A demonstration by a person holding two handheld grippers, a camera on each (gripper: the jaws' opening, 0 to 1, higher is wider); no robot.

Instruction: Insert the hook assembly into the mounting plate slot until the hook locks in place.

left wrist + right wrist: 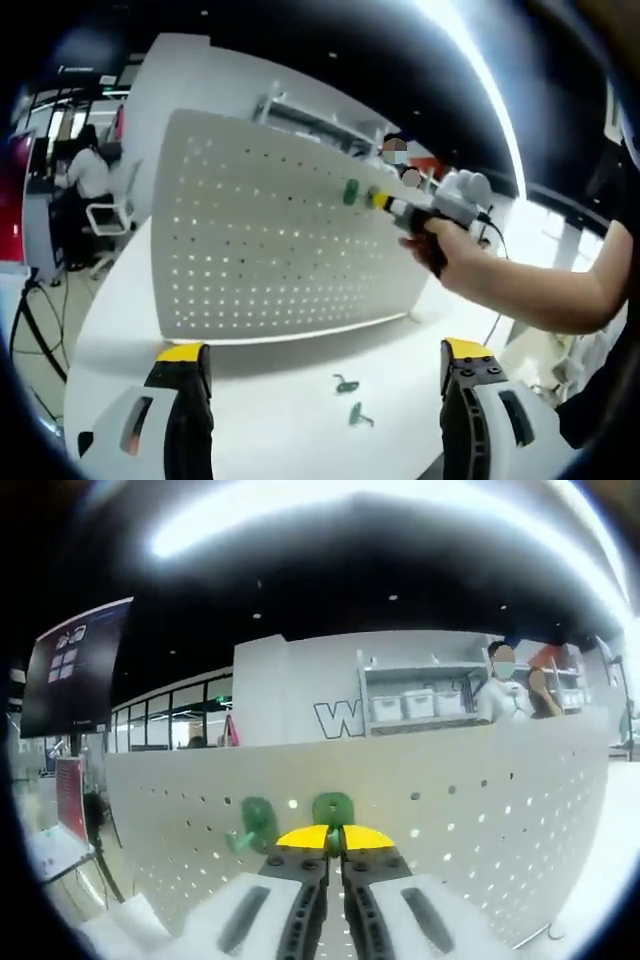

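Pressing a green hook against the pegboard

Left gripper view: left claw point(325, 365) is gaping wide over the tabletop point(270, 420), two spare hooks point(353, 398) lying between. Right gripper view: right claw point(335, 838) is pinching the green hook point(333, 808) at the pegboard point(450, 800), beside a mounted hook point(255, 825).

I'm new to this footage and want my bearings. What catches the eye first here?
The big white pegboard standing upright on the white table. The right claw is pressed to it, shut on a green hook, beside another green hook already mounted. Two more hooks lie on the table.
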